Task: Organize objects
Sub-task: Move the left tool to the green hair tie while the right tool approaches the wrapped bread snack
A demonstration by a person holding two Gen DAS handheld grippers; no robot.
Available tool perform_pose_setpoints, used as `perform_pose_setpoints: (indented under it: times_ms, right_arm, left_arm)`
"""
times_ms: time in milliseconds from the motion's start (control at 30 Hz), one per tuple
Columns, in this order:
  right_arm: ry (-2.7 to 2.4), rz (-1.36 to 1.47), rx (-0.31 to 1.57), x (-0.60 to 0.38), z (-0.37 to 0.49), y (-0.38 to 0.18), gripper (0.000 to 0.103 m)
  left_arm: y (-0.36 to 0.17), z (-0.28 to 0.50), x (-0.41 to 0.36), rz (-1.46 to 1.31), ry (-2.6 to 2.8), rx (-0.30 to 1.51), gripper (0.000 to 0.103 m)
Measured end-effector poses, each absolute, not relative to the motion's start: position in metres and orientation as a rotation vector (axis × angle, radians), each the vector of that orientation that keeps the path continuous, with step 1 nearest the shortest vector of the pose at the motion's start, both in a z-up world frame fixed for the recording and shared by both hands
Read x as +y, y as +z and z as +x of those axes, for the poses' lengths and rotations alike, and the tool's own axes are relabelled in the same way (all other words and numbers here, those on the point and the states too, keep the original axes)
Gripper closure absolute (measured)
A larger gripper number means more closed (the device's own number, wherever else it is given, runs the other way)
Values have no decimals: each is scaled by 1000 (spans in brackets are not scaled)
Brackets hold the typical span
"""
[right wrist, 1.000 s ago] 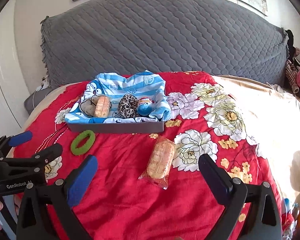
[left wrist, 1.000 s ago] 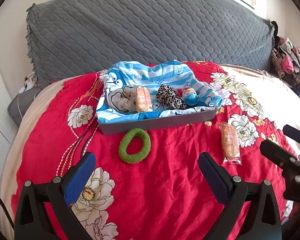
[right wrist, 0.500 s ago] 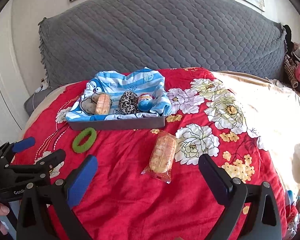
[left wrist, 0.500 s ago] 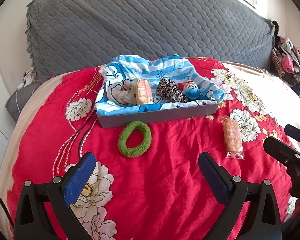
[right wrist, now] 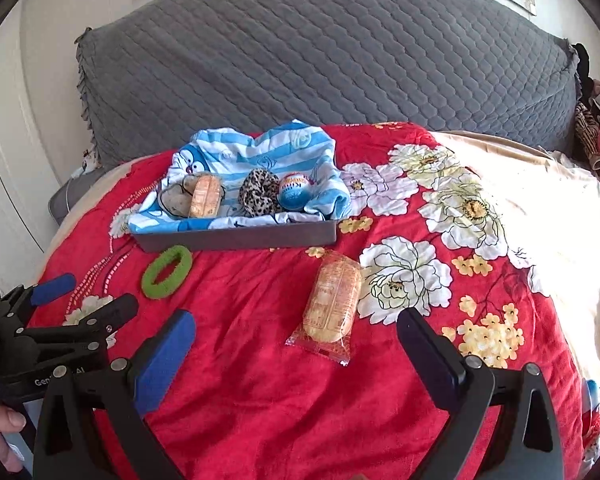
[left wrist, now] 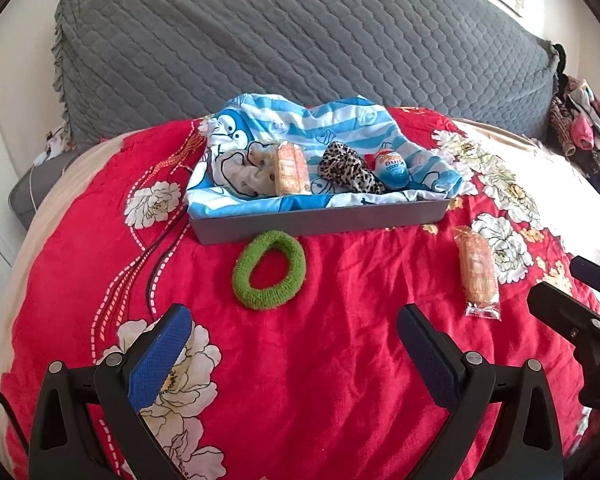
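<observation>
A grey tray (left wrist: 320, 222) (right wrist: 236, 238) lined with a blue striped cloth sits on the red floral bedspread. It holds a pale scrunchie, a wrapped snack (left wrist: 290, 168), a leopard scrunchie (left wrist: 346, 168) and a blue egg toy (left wrist: 392, 168). A green scrunchie (left wrist: 269, 269) (right wrist: 167, 266) lies on the bedspread in front of the tray. A second wrapped snack (left wrist: 478, 272) (right wrist: 332, 298) lies to the right. My left gripper (left wrist: 296, 348) is open, just short of the green scrunchie. My right gripper (right wrist: 296, 354) is open, just short of the loose snack.
A grey quilted headboard cushion (left wrist: 300, 48) rises behind the tray. A pile of clothes (left wrist: 580, 136) lies at the far right. White cupboard doors (right wrist: 4, 140) stand at the left. The bedspread's cream part (right wrist: 540, 208) lies to the right.
Both grippers have moved forward and lower toward the bedspread; the green scrunchie and the loose snack now sit closer to their jaws. Nothing on the bed has moved.
</observation>
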State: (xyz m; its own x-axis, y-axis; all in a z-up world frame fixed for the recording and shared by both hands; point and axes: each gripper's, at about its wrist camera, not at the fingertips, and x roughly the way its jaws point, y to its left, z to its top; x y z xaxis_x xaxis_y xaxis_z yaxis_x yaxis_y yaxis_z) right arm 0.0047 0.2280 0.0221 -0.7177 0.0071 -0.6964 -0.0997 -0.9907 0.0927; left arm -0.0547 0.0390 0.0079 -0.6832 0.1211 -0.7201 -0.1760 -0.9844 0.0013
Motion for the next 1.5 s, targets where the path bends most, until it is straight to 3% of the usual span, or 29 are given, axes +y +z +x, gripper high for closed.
perform_pose_setpoints:
  times_ms: [1500]
  right_arm:
    - [2756, -1192, 221, 244, -26, -2, 1]
  left_arm:
    - [-20, -90, 43, -1213, 2705, 37, 1]
